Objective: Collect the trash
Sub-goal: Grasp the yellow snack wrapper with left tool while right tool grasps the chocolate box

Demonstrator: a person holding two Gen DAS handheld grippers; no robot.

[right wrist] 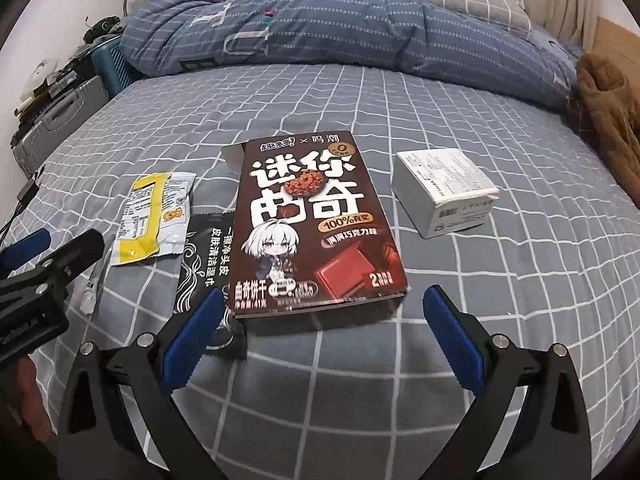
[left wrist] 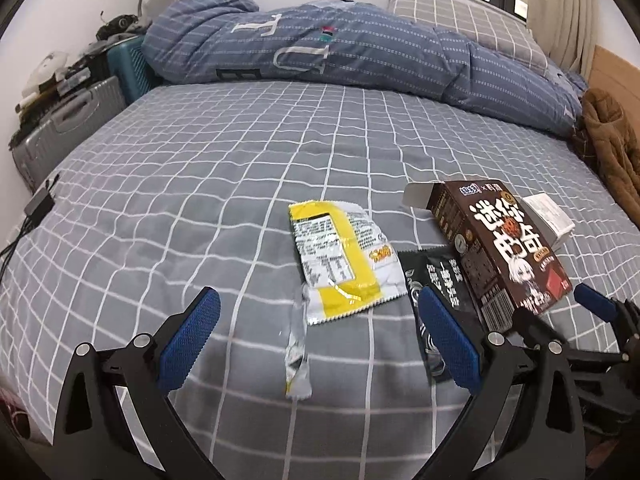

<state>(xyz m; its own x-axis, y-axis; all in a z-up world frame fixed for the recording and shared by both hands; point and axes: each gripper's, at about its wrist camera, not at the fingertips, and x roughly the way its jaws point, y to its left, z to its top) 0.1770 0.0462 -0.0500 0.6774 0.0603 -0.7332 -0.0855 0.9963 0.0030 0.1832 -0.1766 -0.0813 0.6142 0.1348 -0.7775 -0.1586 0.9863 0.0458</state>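
While nothing has yet been lifted, the trash is seen spread flat on the bed [left wrist: 200, 184], within reach of both tools.

Left gripper [left wrist: 320, 336]: fingers spread wide and empty; held low over the checked sheet, lined up on the torn strip.
Right gripper [right wrist: 324, 332]: fingers wide, nothing held; the near short edge of the cookie box is framed between them, apparently so the box can be taken by its width.
Torn strip [left wrist: 298, 356]: thin, crumpled foil piece, lying between the left fingers' line of approach, just below the yellow wrapper.
Yellow wrapper [left wrist: 344, 256]: flattened snack packet, printed back upward, left of the box.
Black wipe sachet [right wrist: 204, 260]: partly tucked under the cookie box's left edge; it is judged that the box must be moved first.
Cookie box [right wrist: 316, 220]: brown carton, flat, far flap open.
White box [right wrist: 444, 188]: small carton, right of the cookie box, apart from it.
Quilt [right wrist: 320, 28]: rolled at the far side of the bed, clear of the trash.
Risk: thin foil on soft bedding may be pinched together with the sheet.
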